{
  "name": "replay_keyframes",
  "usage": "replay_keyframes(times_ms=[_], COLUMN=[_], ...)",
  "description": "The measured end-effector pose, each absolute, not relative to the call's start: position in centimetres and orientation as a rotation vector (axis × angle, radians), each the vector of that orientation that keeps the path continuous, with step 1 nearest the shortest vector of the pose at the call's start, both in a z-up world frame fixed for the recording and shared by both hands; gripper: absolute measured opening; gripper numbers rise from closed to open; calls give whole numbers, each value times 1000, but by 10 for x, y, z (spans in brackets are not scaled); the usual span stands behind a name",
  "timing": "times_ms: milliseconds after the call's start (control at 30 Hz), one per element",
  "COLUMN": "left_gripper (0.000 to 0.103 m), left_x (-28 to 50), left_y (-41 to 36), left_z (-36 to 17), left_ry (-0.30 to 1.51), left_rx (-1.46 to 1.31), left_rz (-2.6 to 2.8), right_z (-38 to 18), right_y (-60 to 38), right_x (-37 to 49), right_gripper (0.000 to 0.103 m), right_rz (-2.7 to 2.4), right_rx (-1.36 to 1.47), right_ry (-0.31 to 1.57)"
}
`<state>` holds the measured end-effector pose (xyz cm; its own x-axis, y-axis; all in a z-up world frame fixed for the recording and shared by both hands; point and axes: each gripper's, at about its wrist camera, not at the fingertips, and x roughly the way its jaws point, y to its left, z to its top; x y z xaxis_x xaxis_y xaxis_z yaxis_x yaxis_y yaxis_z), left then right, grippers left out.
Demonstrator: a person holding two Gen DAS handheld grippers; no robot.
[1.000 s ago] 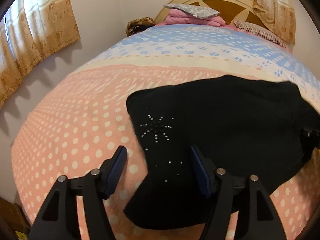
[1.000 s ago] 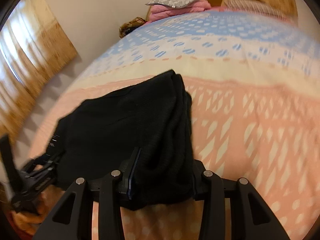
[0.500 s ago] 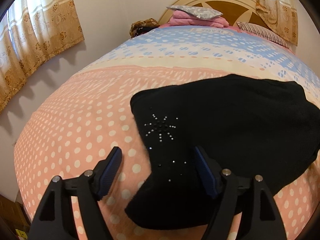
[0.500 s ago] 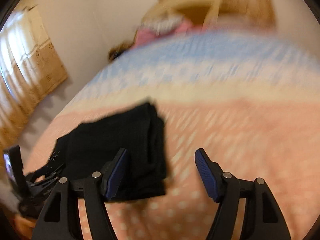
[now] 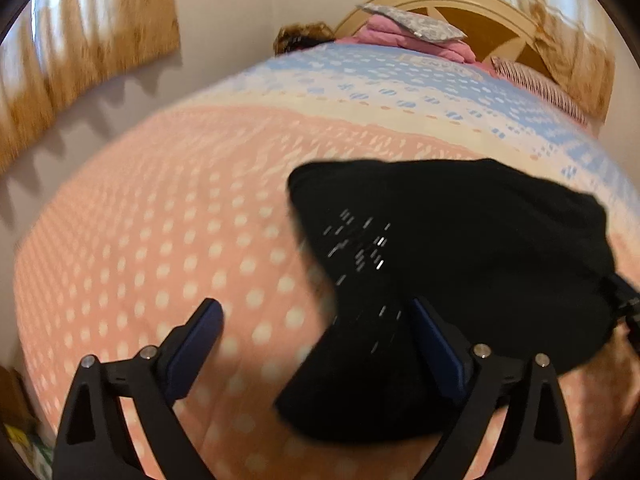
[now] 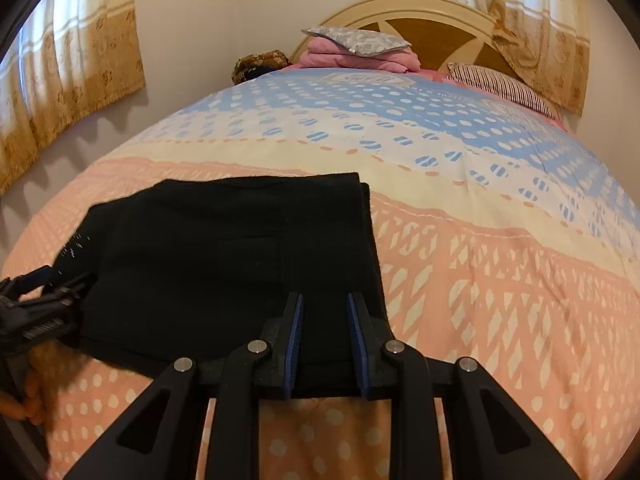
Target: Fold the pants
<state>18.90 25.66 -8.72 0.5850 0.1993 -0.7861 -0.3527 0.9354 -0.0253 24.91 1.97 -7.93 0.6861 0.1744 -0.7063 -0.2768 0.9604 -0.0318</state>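
Black pants (image 6: 224, 264) lie folded on the bed, with a rhinestone star (image 5: 360, 248) near their left end. My left gripper (image 5: 316, 344) is open at the pants' left end, its right finger over the fabric and its left finger over bare bedspread. My right gripper (image 6: 325, 320) sits over the pants' near right corner with its jaws narrowed around a strip of the fabric; whether they pinch it I cannot tell. The left gripper also shows at the left edge of the right wrist view (image 6: 36, 304).
The bedspread (image 6: 480, 264) is pink with white dots near me, blue and cream farther back. Folded pink clothes and a grey pillow (image 6: 360, 46) lie by the wooden headboard (image 6: 424, 24). Curtains (image 6: 68, 60) hang on the left wall.
My right gripper let go of the pants, opened and pulled back, then returned over their near right corner with jaws narrowed. My left gripper stayed open and shifted slightly.
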Motion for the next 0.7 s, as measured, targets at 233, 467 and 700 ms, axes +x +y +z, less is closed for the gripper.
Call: replay_keyframes(times_ms=[233,467,700], left_gripper=[97,96,92], left_x=[162,207,249], left_y=[284,310,299], left_z=[-54,-32,-86], left_ry=[823,764,946], left_rx=[-183,-178,-78], left_rz=[343,380,319], right_z=[-83,-84,-84], right_y=[17,14,13], right_x=[248,247,247], right_gripper=[24,25,25], right_rz=[273,281,289], right_rx=[-112,-94,-79], right_ry=[747,745,745])
